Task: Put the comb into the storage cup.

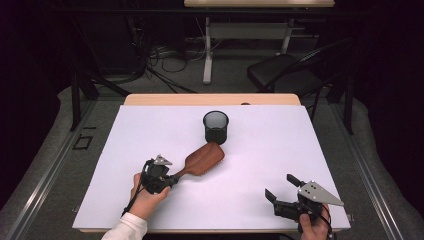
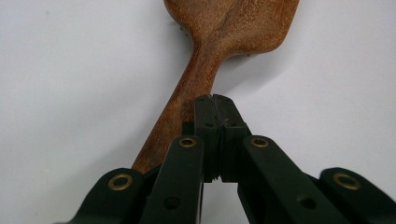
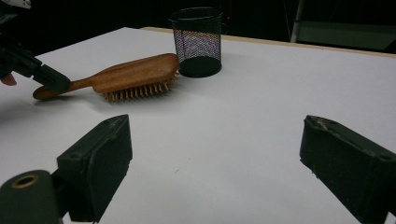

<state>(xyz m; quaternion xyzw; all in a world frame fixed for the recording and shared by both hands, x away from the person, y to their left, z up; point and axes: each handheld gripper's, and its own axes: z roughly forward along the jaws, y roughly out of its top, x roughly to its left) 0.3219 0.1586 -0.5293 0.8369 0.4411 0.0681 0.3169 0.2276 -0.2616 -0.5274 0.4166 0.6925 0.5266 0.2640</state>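
A wooden paddle hairbrush [image 1: 205, 159] lies bristles down on the white table [image 1: 150, 130], its head just in front of a black mesh cup [image 1: 216, 127]. My left gripper [image 1: 174, 178] is at the brush handle. In the left gripper view the two jaws are pressed together at the tips [image 2: 215, 100] and lie over the handle [image 2: 187, 93], which runs off below them to the left, not between them. My right gripper [image 1: 279, 185] stands open near the front right edge, apart from everything. The right gripper view shows the brush [image 3: 133, 72], the cup [image 3: 198, 42] and the left gripper [image 3: 58, 81] at the handle.
The mesh cup stands upright at the table's far middle. A wooden table edge [image 1: 210, 99] shows behind the white sheet. A dark chair [image 1: 285, 70] and a desk frame [image 1: 207, 50] stand on the floor beyond the table.
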